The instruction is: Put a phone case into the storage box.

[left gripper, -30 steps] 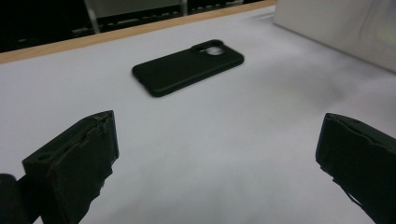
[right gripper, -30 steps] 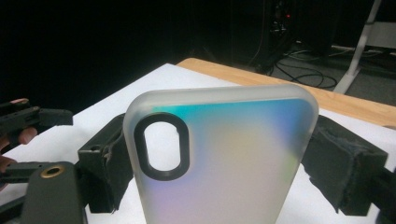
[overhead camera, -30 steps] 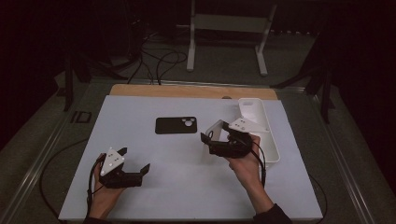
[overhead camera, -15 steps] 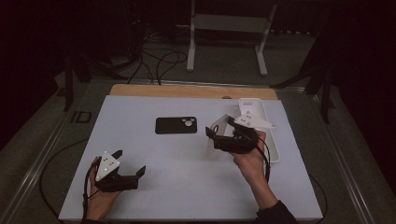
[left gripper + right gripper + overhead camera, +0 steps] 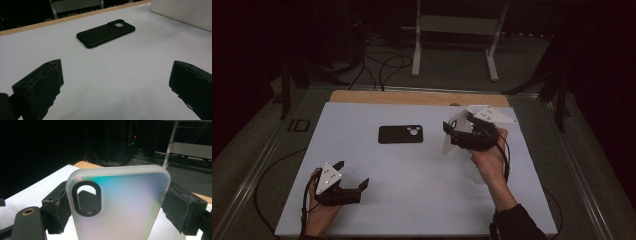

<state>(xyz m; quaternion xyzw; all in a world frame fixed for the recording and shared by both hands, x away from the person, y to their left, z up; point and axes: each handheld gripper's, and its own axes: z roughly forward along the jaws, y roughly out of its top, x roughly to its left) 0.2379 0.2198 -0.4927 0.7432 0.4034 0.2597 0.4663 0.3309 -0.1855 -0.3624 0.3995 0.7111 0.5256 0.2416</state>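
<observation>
Frosted translucent phone case [image 5: 117,205] sits clamped in our right gripper [image 5: 462,134], lifted above the table's right side; left gripper [image 5: 346,176] gapes empty. Keep squeeze gentle, lower it flat beside the black phone [image 5: 400,134].

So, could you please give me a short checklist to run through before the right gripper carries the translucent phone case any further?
1. The right gripper has the translucent case clamped between its jaws by the two long edges: ok.
2. The case is lifted off the white mat: ok.
3. The black phone lies flat on the mat with its camera side up, nothing on it: ok.
4. The left gripper is open, empty and apart from the phone: ok.
5. The case's camera cutout matches the phone's camera end: cannot tell.
6. The grip is firm enough not to slip: cannot tell.
</observation>
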